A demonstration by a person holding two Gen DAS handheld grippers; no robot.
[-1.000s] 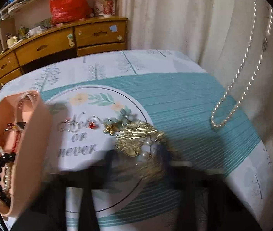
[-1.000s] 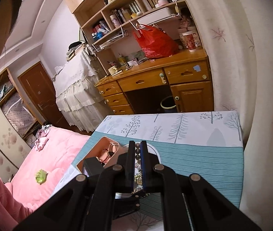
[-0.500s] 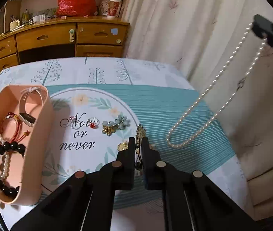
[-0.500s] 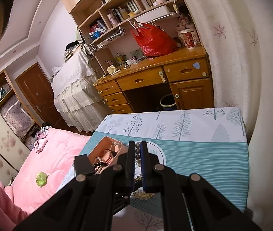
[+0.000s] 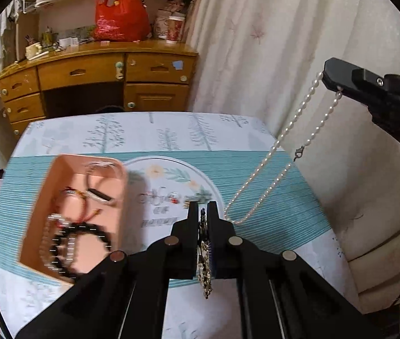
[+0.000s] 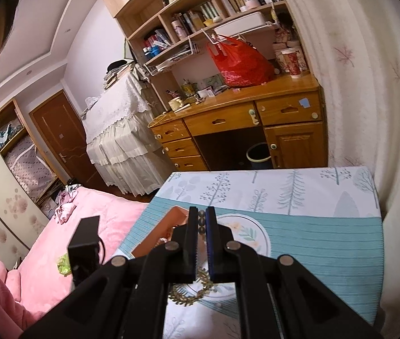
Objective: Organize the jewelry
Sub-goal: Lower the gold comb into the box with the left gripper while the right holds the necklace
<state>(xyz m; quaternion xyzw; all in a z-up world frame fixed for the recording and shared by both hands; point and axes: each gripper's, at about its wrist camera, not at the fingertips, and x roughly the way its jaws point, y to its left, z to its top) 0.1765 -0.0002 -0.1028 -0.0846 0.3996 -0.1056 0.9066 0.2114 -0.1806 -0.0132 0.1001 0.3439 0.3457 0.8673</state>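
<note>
Left gripper (image 5: pixel 203 212): its jaws were pressed together on a gold leaf-patterned ornament (image 5: pixel 204 265), which hung down between them, lifted above the tabletop (image 5: pixel 270 175).
Right gripper (image 6: pixel 201 220): its jaws were nearly closed on a pearl necklace (image 5: pixel 259 195); a few beads showed in the narrow gap.
Pearl necklace: seen from the left wrist, it dangled in a long loop from the right gripper's tips, to the right of the pink tray (image 5: pixel 44 206), its low end just above or touching the teal cloth; I could not tell which.
Pink tray: it sat on the tabletop and held a black bead bracelet (image 5: pixel 87 234), a red cord bracelet (image 5: pixel 82 209), a white bead strand (image 5: pixel 47 240) and a band with a dark face (image 5: pixel 101 196), though blur softened them.
Small pieces (image 5: pixel 183 199): a few rings or charms lay on the printed circle just right of the pink tray.
Wooden desk (image 5: pixel 87 82): it stood beyond the tray with a red bag (image 5: pixel 119 17) on top.
</note>
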